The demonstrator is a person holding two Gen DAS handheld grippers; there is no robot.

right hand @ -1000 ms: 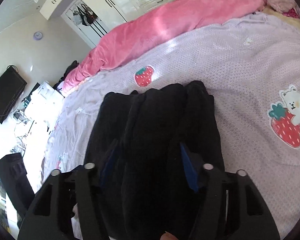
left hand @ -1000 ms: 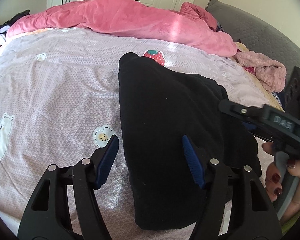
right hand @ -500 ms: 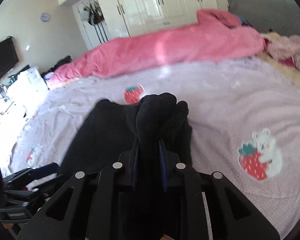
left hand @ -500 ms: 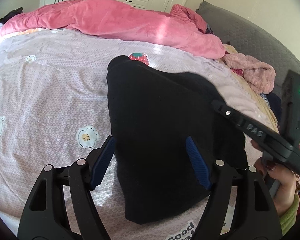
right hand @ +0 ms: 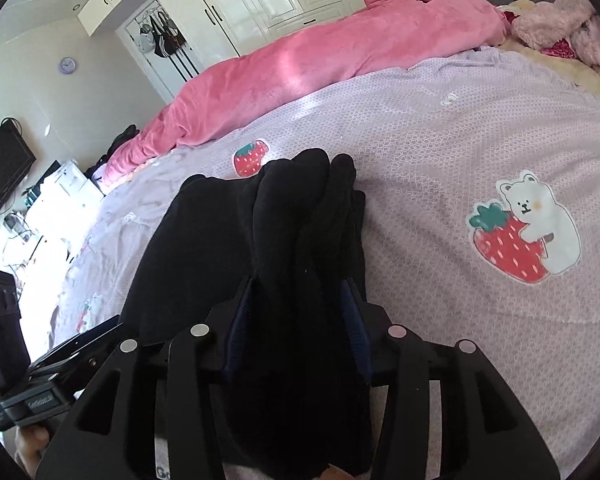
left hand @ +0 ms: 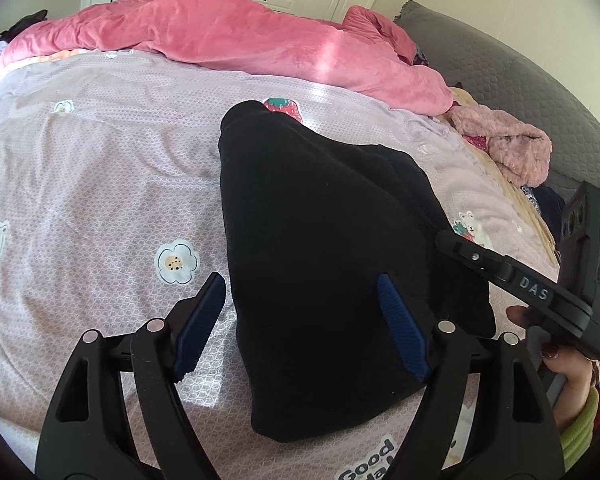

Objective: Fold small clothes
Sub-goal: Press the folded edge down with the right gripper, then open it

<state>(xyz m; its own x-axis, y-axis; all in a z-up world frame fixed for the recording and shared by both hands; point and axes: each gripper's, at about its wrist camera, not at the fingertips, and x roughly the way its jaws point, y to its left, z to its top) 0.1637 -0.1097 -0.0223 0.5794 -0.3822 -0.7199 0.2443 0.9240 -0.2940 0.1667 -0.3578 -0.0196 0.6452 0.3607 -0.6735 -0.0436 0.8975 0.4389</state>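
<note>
1. The black garment (left hand: 320, 264), thick, soft and matte, lies folded into a blunt wedge at frame centre on the bed's lilac printed sheet (left hand: 100, 184).
2. The left claw (left hand: 300, 320) has just been opening; it straddles the near edge without pressing.
3. The right claw (right hand: 296, 320) has just been loosening around bunched folds; whether it still pinches is unclear.
4. Judged step: letting go after a fold. Next calls for smoothing or another fold.

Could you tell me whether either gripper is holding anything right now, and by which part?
The right gripper has the black garment's bunched folds between its pads; whether they press is unclear. The left gripper holds nothing.
</note>
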